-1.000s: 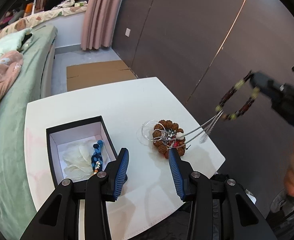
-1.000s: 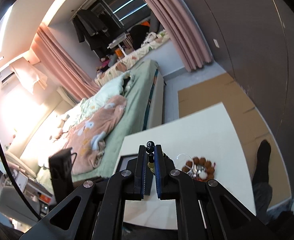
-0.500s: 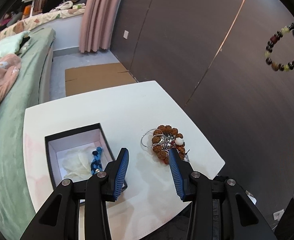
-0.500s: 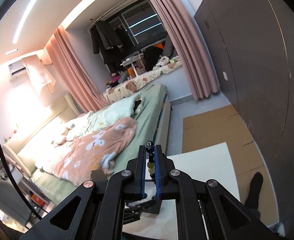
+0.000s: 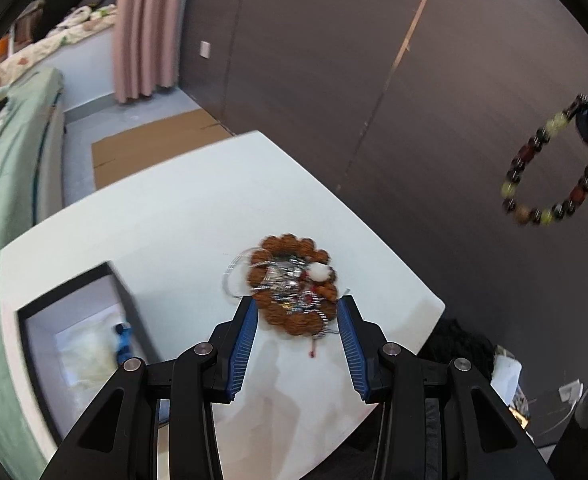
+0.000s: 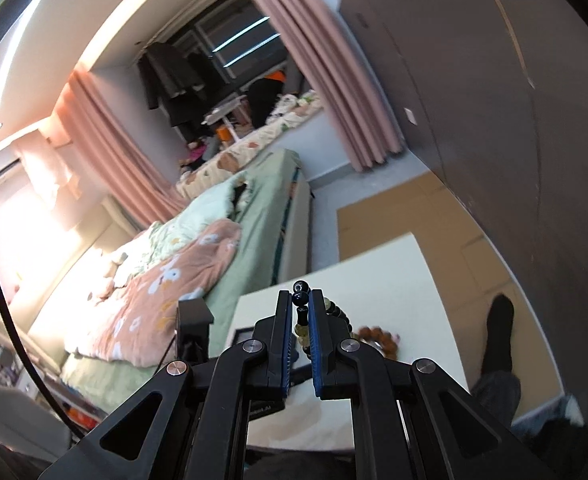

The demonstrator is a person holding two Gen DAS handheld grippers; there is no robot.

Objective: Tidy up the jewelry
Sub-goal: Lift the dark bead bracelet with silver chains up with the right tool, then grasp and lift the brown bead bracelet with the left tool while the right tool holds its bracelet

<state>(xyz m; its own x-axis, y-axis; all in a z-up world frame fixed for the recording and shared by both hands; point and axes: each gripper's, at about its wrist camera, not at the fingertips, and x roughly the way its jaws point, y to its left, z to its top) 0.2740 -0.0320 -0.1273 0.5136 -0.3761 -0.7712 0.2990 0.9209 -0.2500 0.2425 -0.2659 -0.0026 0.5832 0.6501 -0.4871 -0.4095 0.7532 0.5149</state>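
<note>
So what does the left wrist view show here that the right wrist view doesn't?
Left wrist only: the open left gripper over the brown bead pile, the whole multicolour bracelet hanging, and the box's interior. Right wrist only: the right gripper shut on the bracelet, and the bed. Both show the white table.

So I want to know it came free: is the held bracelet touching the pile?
Apart. The left wrist view shows the bracelet hanging from the right gripper in mid-air, well clear of the pile on the table.
</note>
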